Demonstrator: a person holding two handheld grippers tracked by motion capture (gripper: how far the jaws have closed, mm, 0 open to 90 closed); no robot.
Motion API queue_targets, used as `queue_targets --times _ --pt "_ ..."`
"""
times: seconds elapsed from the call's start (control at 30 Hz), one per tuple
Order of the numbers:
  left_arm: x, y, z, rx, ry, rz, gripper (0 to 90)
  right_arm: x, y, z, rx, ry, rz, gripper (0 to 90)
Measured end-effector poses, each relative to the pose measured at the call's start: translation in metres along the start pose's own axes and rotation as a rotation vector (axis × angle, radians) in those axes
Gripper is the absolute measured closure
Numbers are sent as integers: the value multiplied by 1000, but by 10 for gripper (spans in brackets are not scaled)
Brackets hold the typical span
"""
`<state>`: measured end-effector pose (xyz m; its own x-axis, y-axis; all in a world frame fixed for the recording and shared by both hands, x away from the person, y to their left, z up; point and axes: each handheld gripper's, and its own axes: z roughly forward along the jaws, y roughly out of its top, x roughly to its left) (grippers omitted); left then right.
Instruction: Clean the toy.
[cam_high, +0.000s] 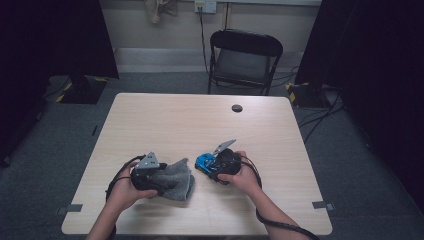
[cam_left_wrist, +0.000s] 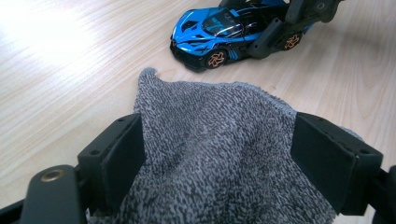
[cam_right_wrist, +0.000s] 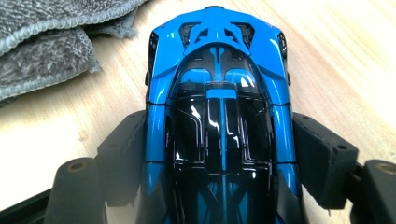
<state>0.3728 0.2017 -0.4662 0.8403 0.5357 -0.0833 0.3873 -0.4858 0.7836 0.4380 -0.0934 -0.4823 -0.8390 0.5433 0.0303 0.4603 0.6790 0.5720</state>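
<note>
Most of my table (cam_high: 165, 117) lies bare: the whole far half is open, with a small dark cable port (cam_high: 237, 108) far right of middle as the lone bump there. Near me, the grey cloth (cam_high: 178, 181) and the blue toy car (cam_high: 205, 161) sit just beside each other, leaving a narrow strip of wood between them. Left of the cloth and right of the car, bare wood runs to the edges.
</note>
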Motion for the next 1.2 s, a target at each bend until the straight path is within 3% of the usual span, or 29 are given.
queue_targets --times 0.17,0.3,0.47,0.5,0.57,0.63,0.7,0.77,0.8,0.83,0.87,0.9,0.93,1.0,1.1,1.2 --pt "-1 1 14 55 -16 69 170 -1 0 -4 1 16 -5 272" --pt "0 -6 29 127 -27 72 172 -2 0 -8 8 16 -15 287" --pt "0 -11 34 112 -32 71 200 -1 -4 -10 2 22 -12 287" --pt "0 -11 32 103 -36 73 254 -1 -3 -10 7 24 -15 287" --pt "0 -10 28 110 -53 22 641 -2 -3 -13 0 28 -13 287" --pt "-1 -9 27 118 -56 14 693 -1 -2 -14 -3 29 -13 287" --pt "-1 -5 27 139 -35 -41 735 -1 -2 -15 -2 35 -16 288" --pt "2 0 23 97 -3 -85 747 0 -1 -19 -3 35 -25 287" --pt "10 7 15 30 40 -134 750 2 0 -22 -8 41 -33 287" --pt "14 12 10 1 83 -152 751 3 0 -24 -13 47 -35 288" --pt "14 12 10 1 83 -152 751 3 0 -24 -13 47 -35 288" --pt "23 22 3 -48 162 -196 751 6 1 -26 -16 51 -48 288" --pt "23 22 3 -48 162 -196 751 6 1 -26 -16 51 -48 288" --pt "32 34 1 -59 245 -214 750 9 3 -28 -22 61 -53 288" --pt "36 39 5 -60 274 -210 750 11 5 -29 -32 71 -57 288" --pt "41 42 18 -74 254 -264 749 16 8 -29 -38 82 -74 288"
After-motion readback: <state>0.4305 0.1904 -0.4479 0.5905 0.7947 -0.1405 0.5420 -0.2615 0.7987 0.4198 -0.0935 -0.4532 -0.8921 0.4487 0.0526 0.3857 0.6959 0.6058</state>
